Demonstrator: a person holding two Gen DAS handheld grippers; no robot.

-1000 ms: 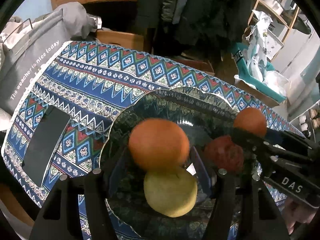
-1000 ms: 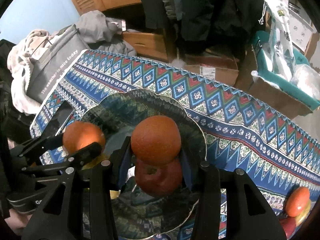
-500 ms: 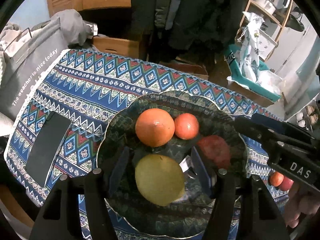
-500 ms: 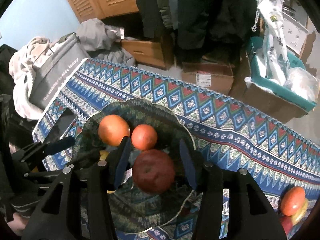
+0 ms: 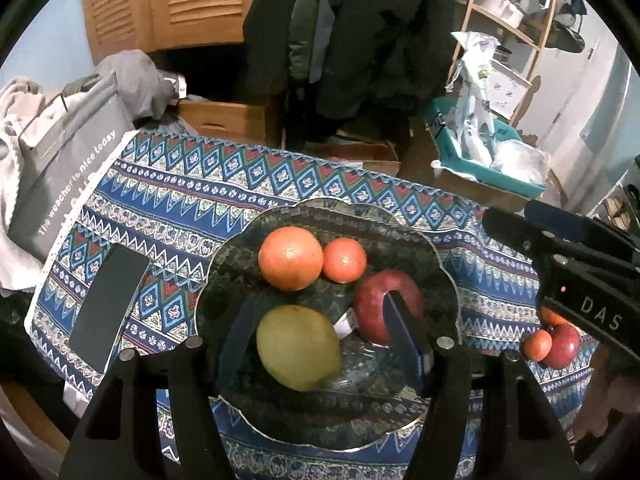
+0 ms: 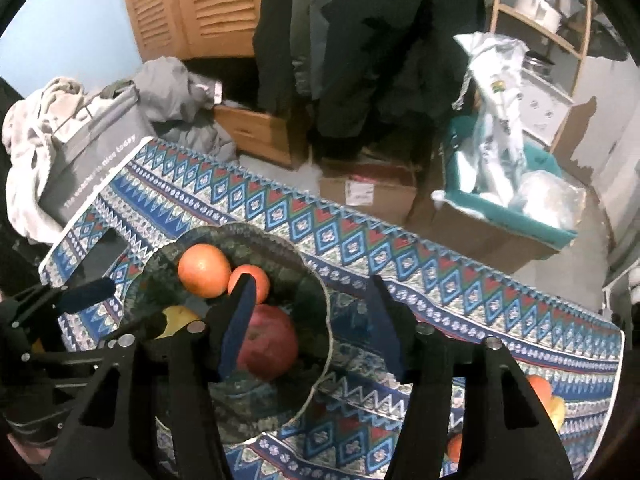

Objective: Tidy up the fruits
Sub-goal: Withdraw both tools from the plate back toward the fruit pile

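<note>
Here's the dark scalloped plate (image 5: 446, 264) in the middle of the worktop (image 5: 192, 184) with its blue zigzag cloth, and four fruits sit on it: a large orange (image 5: 290, 258) at the far side, a small orange (image 5: 344, 259) touching it on its right, a red apple (image 5: 380, 304) nearer on the right, and a yellow-green pear (image 5: 298, 347) at the near side. The left hand-held gripper (image 5: 320, 346) hovers over the plate, jaws wide and holding nothing, the pear between its blue pads though touching neither, and its right pad hiding part of the apple. The right hand-held gripper (image 6: 310, 330) hangs over the plate's right rim, spread wide and empty too; its left pad covers part of the small orange and the apple. Right of the plate, on the cloth, more fruit lies loose: a red apple (image 5: 564, 346) and small oranges (image 5: 538, 345). Left of the plate lies a dark phone (image 5: 108, 308), and beyond it a grey bag (image 5: 64, 176) reading "The weather is nice today". "DAS" shows on the right gripper's body. Behind the plate stand cardboard boxes (image 6: 368, 194), hanging dark coats (image 5: 360, 32) and a teal bin (image 5: 484, 168)
</note>
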